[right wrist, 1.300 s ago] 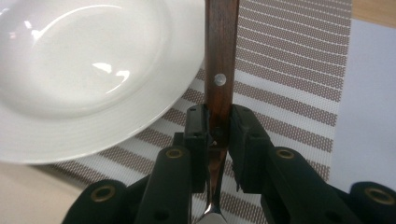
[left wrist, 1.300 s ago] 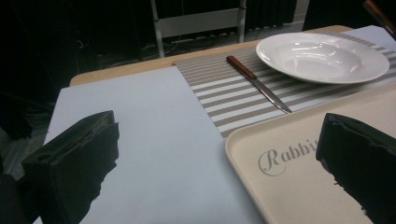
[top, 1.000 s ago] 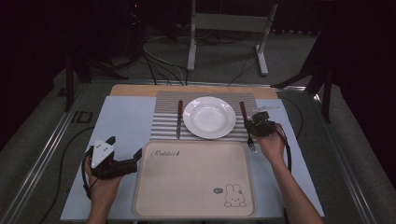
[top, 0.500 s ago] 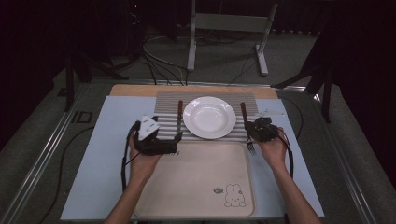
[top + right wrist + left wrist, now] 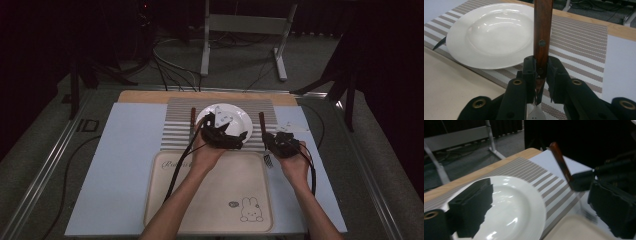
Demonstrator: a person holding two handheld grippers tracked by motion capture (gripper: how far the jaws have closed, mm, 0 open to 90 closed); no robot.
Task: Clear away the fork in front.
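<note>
Desk: a pale blue sheet (image 5: 120, 170) covers my desk, with a striped grey placemat (image 5: 175, 131) at the far side and a cream rectangular tray with a rabbit print (image 5: 220, 200) close to me; beyond the far edge the floor is dark, with cables and a metal stand.
Right tool: my right tool (image 5: 541, 72) is clamped narrow on the brown wooden handle of a fork (image 5: 543, 32), with the metal end pointing back at me, over the mat's right side just beside the tray's far right corner.
Left tool: my left tool (image 5: 225, 134) is wide, its jaws just beginning to close with nothing between them, hovering over the round white ceramic plate (image 5: 524, 207).
Done: I judge the fork is picked up.
Left: plate and the wooden-handled knife (image 5: 192, 120) left of it are untouched.
Room: the tray is bare, so there is ample space; my hands are near each other over the plate's right rim, the tight spot.
</note>
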